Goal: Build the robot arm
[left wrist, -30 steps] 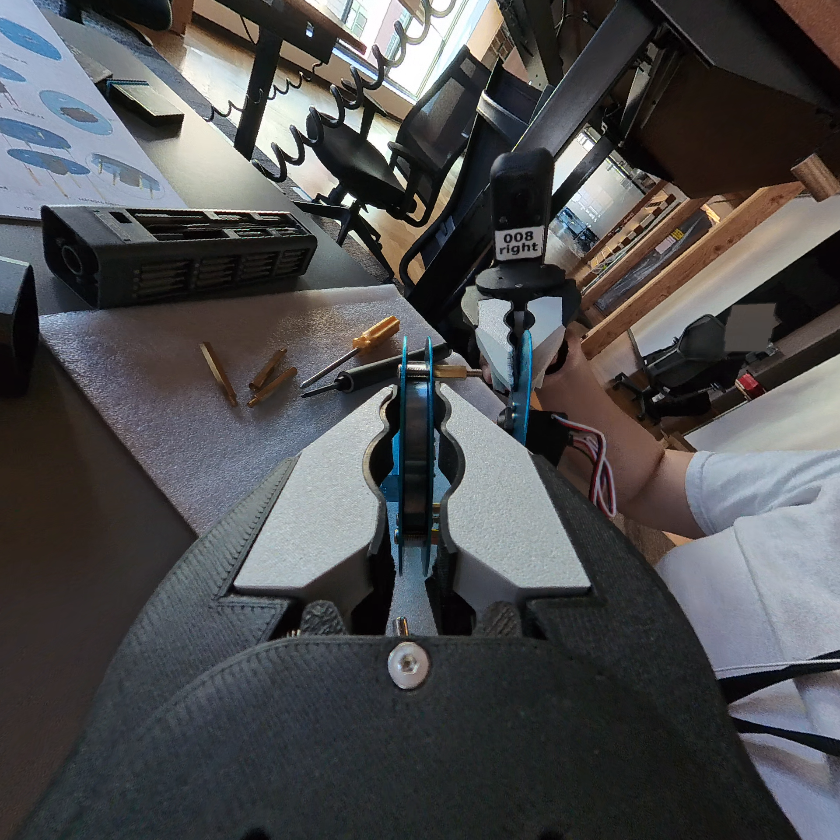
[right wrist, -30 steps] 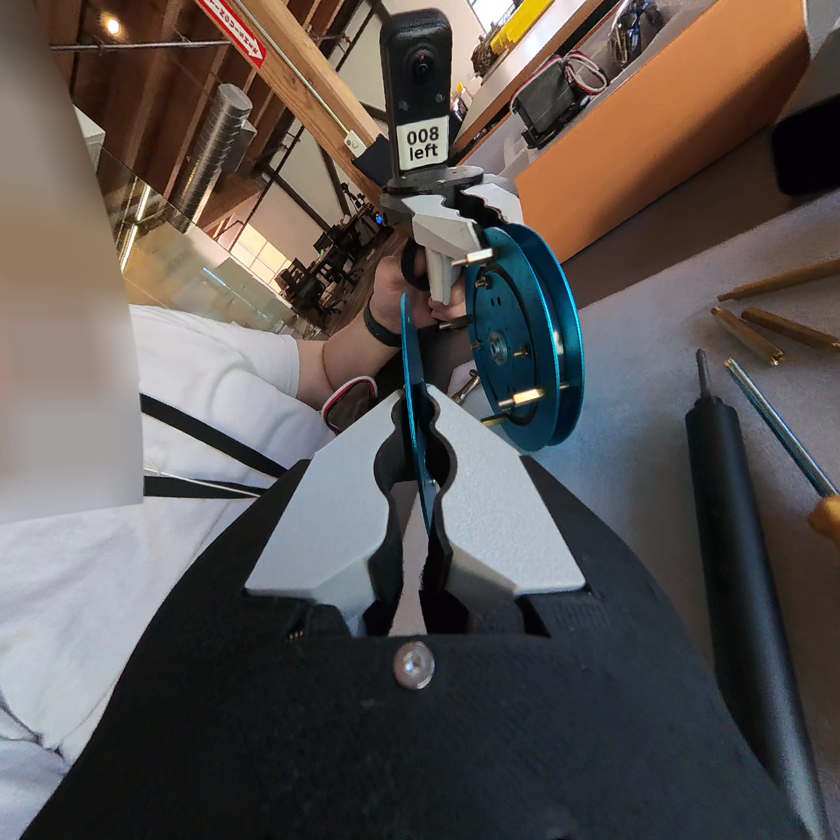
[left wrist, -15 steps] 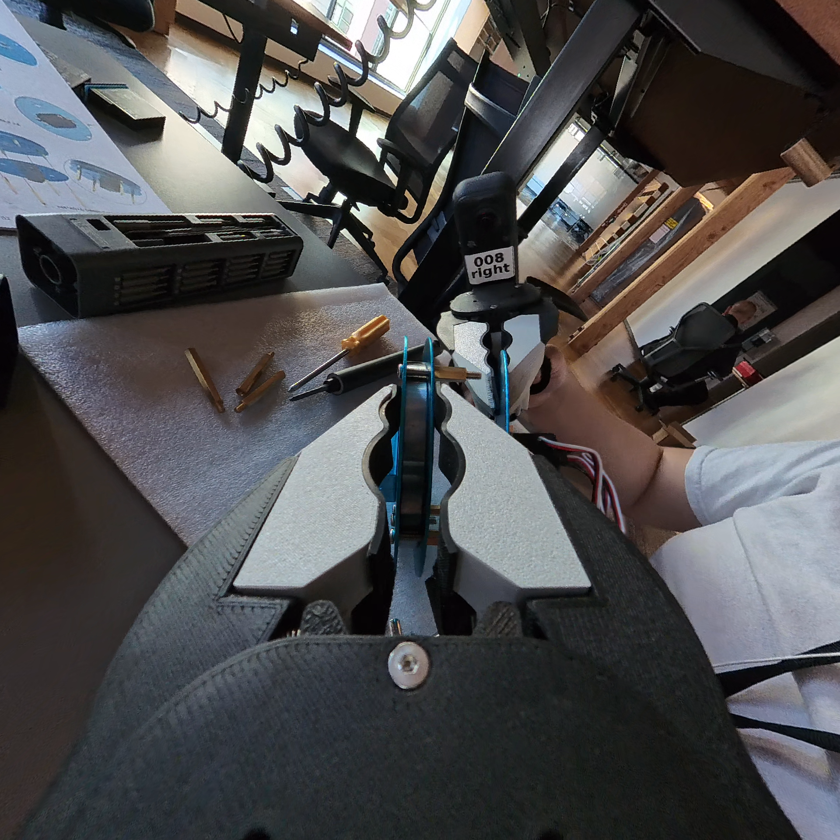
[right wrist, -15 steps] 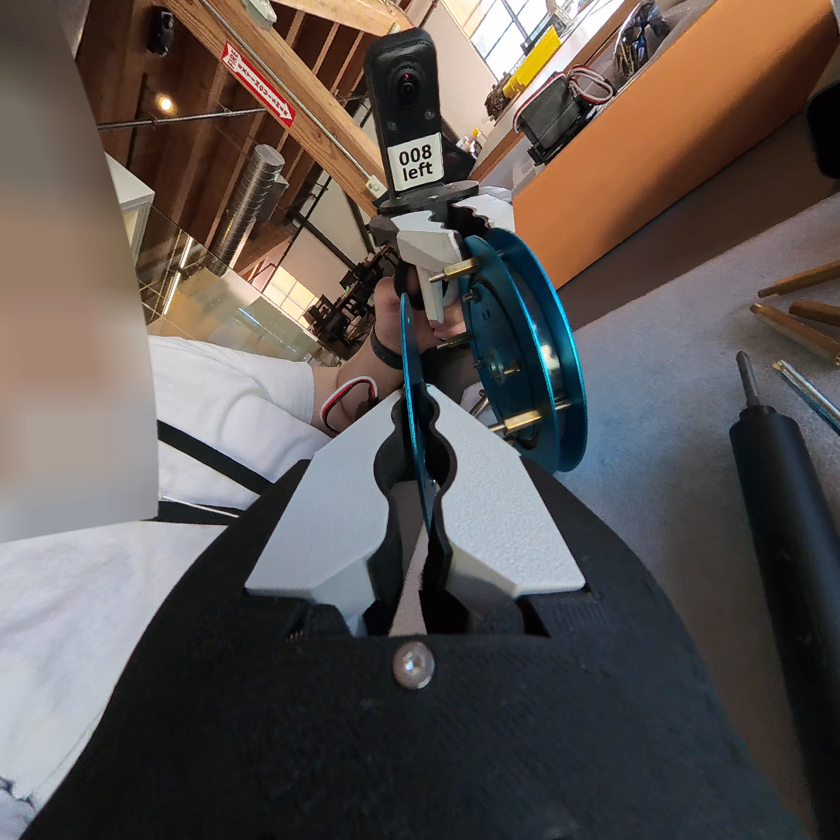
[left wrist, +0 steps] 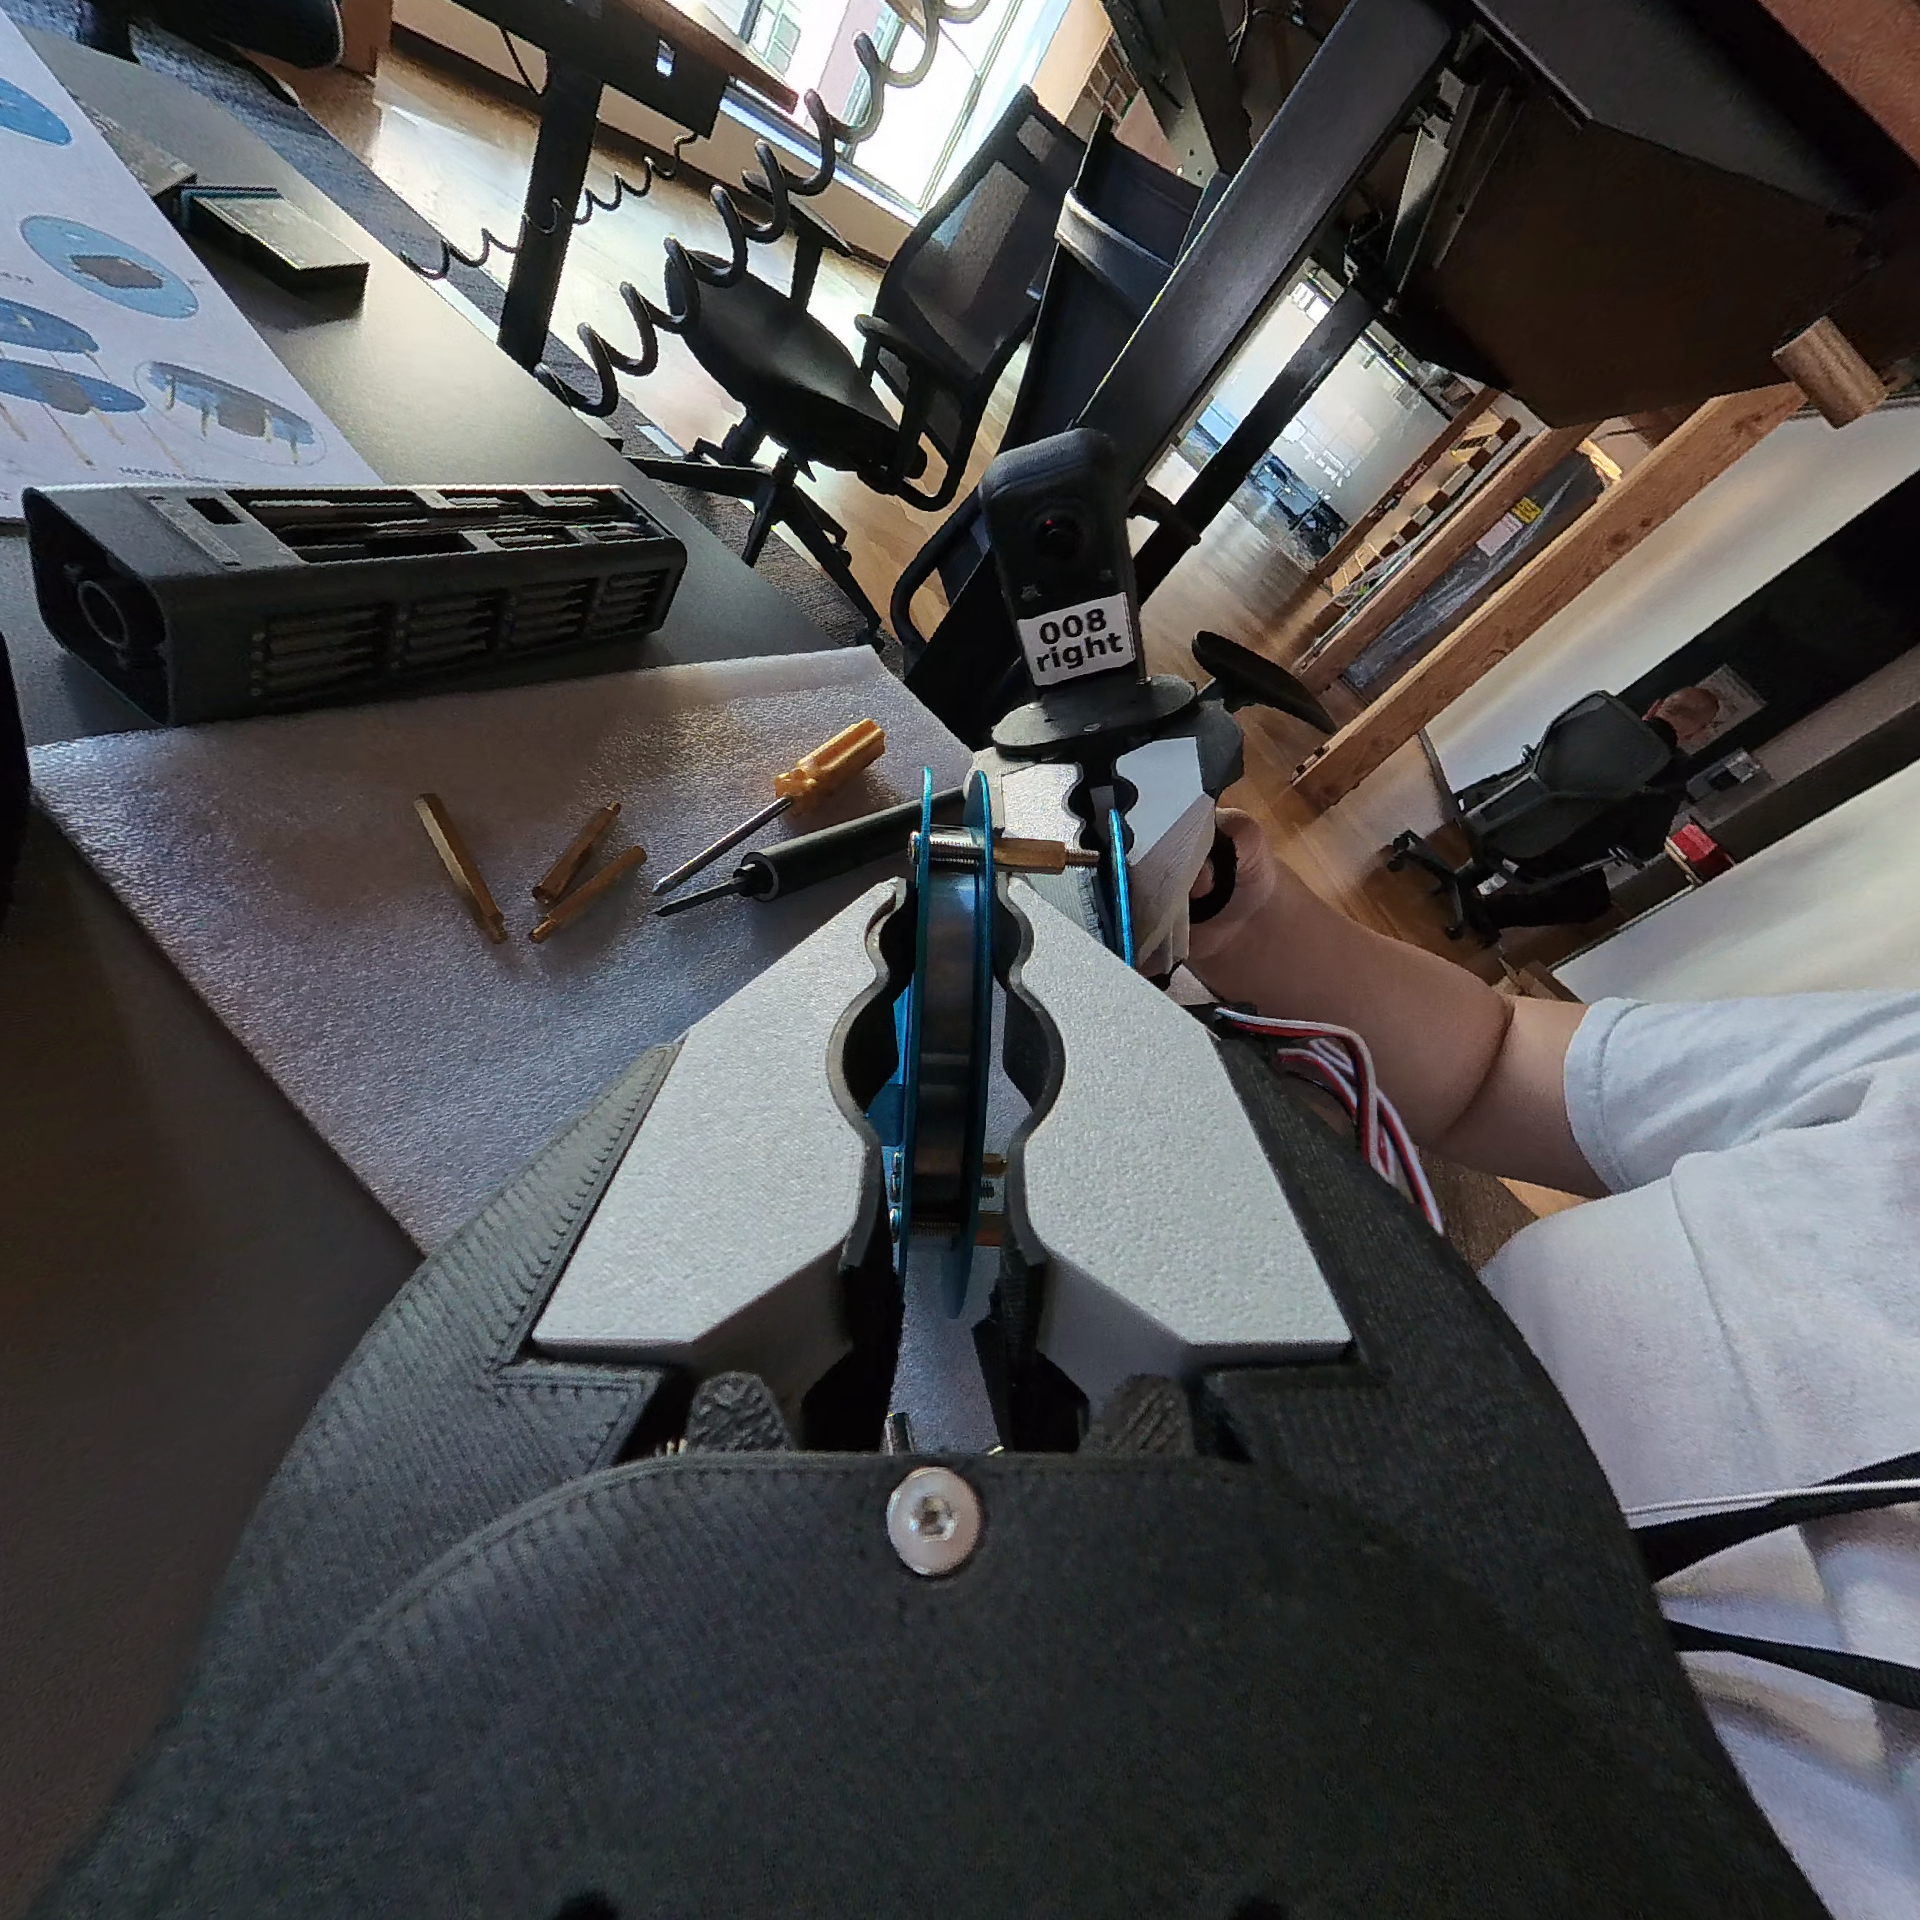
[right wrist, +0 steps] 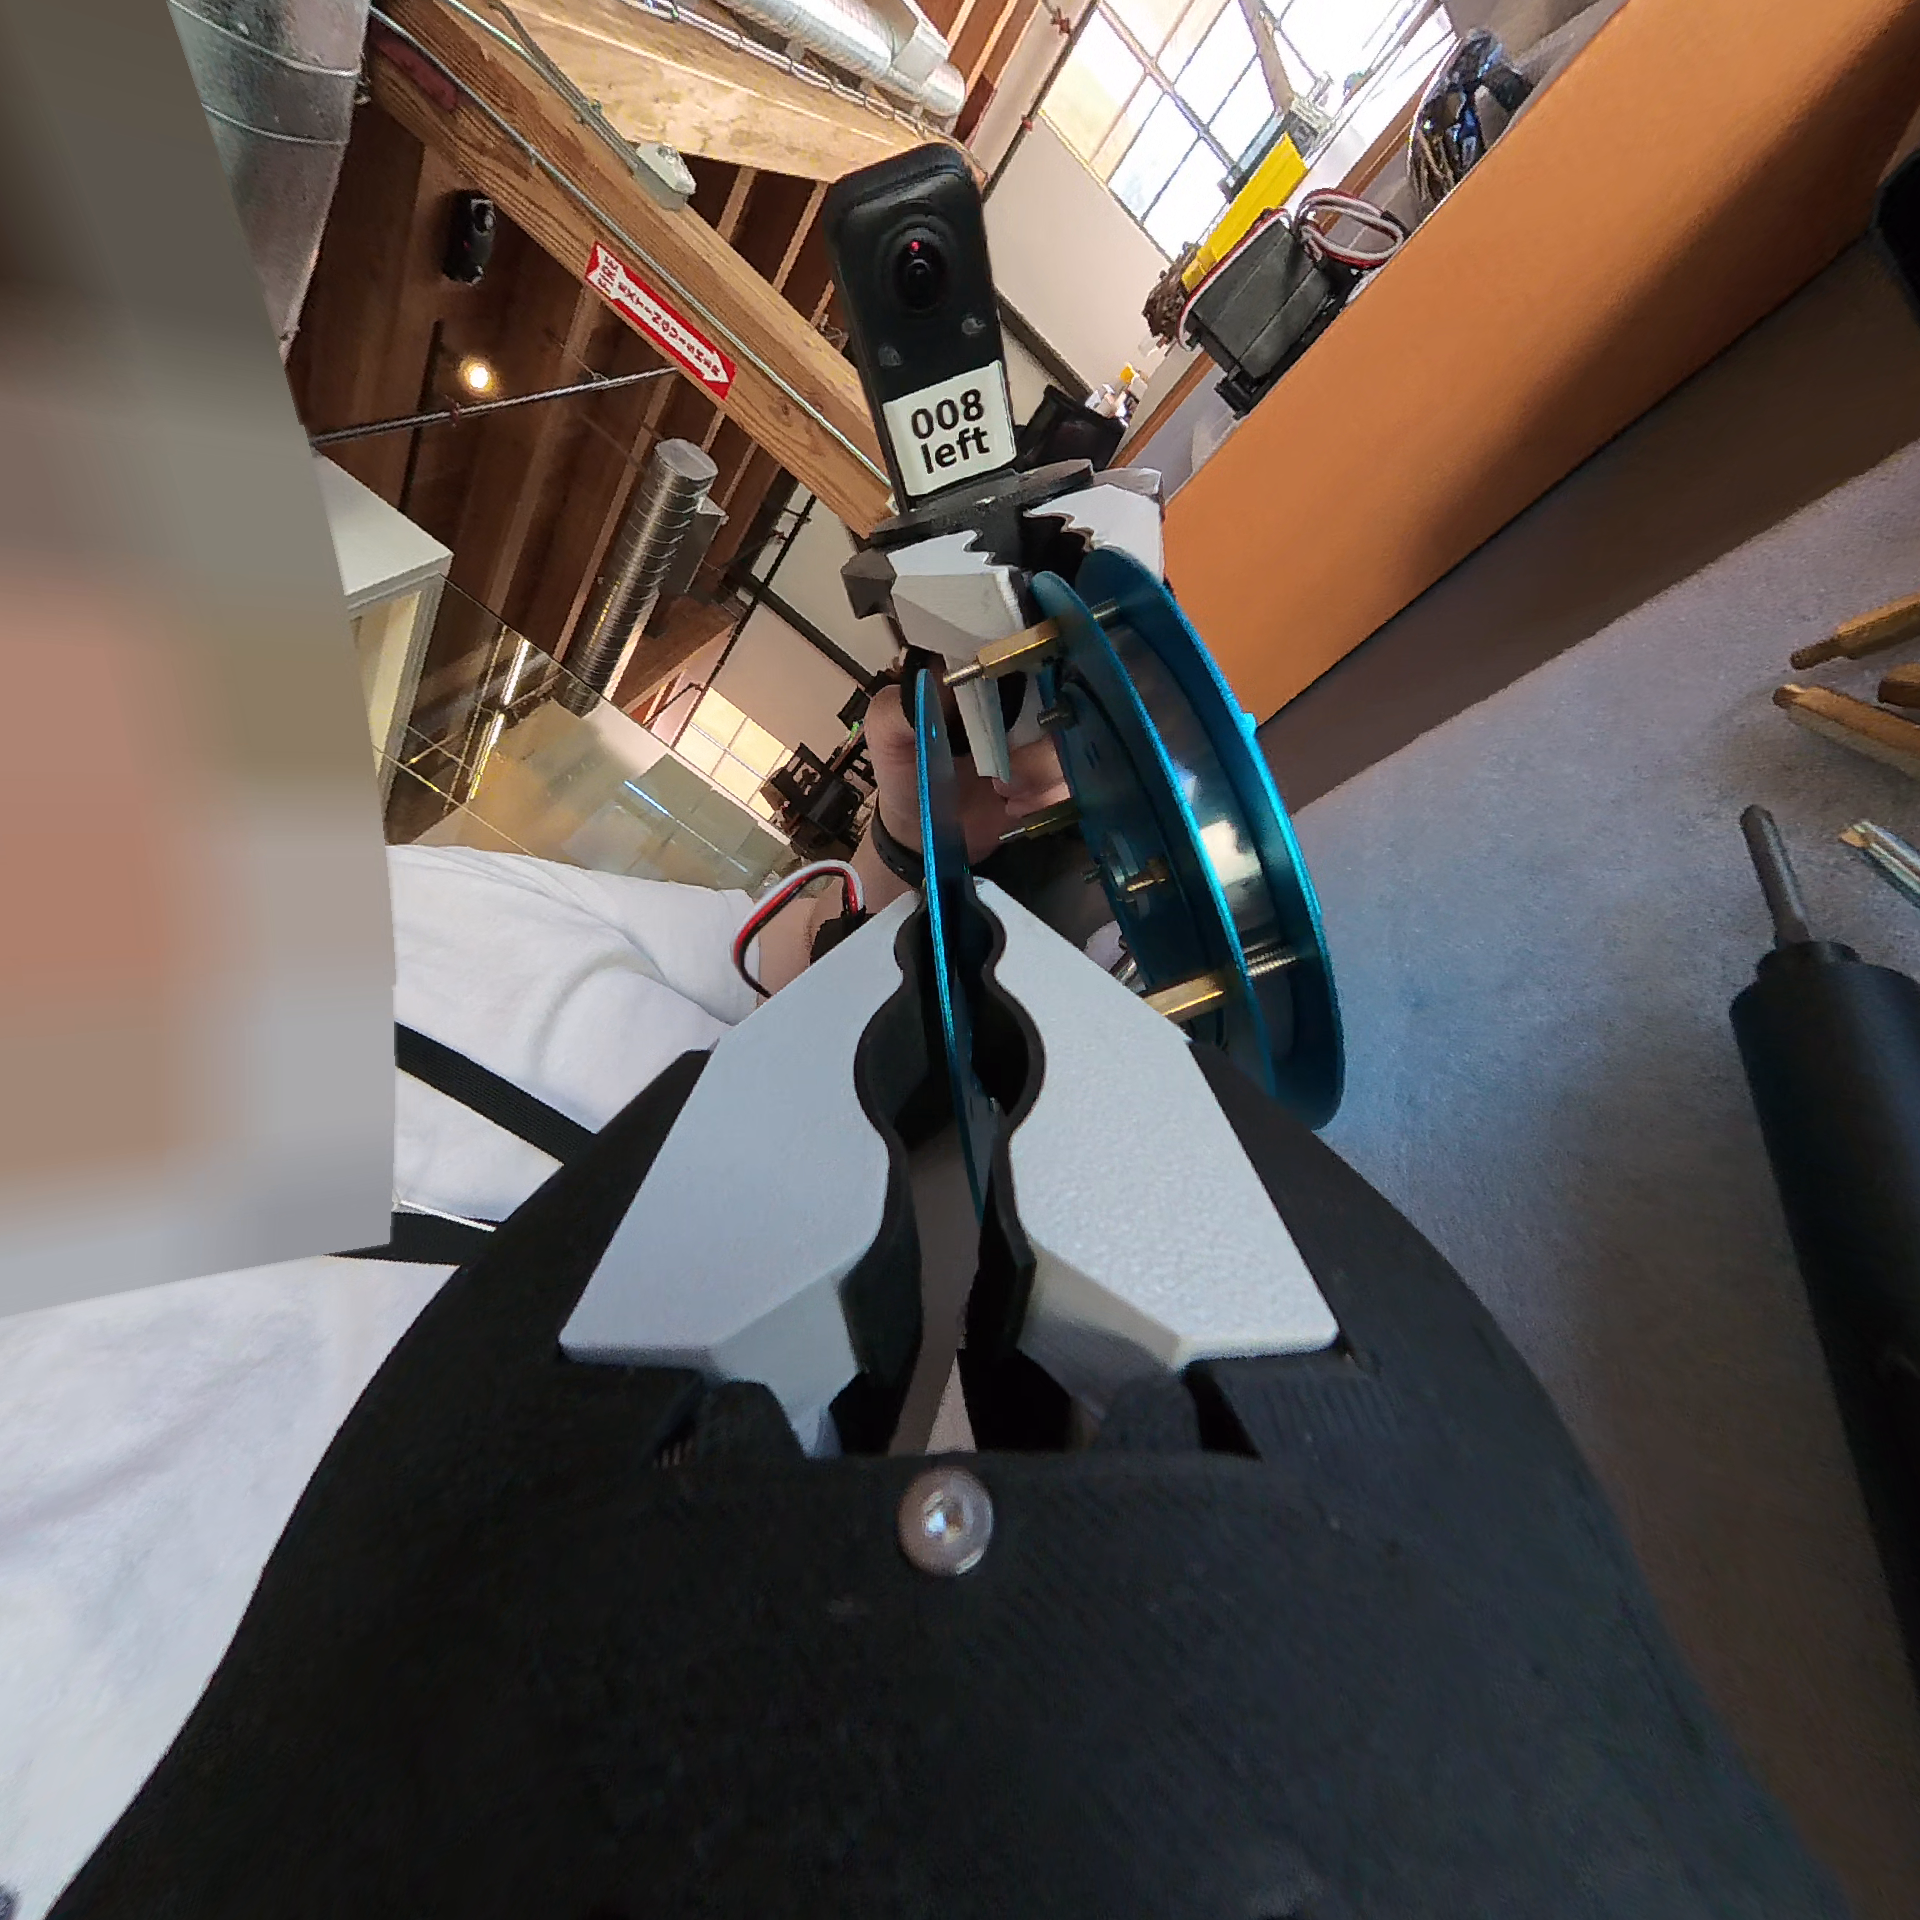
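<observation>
L gripper [left wrist: 943, 904] clamps blue spool assy [left wrist: 940, 1039] (brass standoffs out); R gripper [right wrist: 951, 935] pinches blue disc [right wrist: 940, 883] beside it, above foam mat [left wrist: 312, 883].

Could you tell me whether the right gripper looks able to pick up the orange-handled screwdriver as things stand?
Probably not: the right gripper is shut on a thin blue disc, so its fingers are occupied. The orange-handled screwdriver lies unobstructed on the grey mat.
</observation>
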Tool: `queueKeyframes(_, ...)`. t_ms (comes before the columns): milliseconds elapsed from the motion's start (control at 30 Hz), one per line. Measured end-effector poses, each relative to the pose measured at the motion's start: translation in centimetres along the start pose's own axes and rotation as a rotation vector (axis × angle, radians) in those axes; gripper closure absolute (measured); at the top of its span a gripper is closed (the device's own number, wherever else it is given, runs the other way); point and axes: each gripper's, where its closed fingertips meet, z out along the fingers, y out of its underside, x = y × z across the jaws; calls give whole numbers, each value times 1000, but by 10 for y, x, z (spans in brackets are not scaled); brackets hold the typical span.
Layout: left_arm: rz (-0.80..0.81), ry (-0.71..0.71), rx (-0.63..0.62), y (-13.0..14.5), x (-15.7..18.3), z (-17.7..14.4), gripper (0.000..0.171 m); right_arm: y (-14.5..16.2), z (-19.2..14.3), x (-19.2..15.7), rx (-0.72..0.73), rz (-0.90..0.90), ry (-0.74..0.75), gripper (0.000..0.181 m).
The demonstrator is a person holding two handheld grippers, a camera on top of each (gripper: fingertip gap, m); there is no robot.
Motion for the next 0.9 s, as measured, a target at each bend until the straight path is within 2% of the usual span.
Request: queueKeyframes(900,-46,19,14,-1,-3,-1,159,-9,3,7,13,-20,9,181)
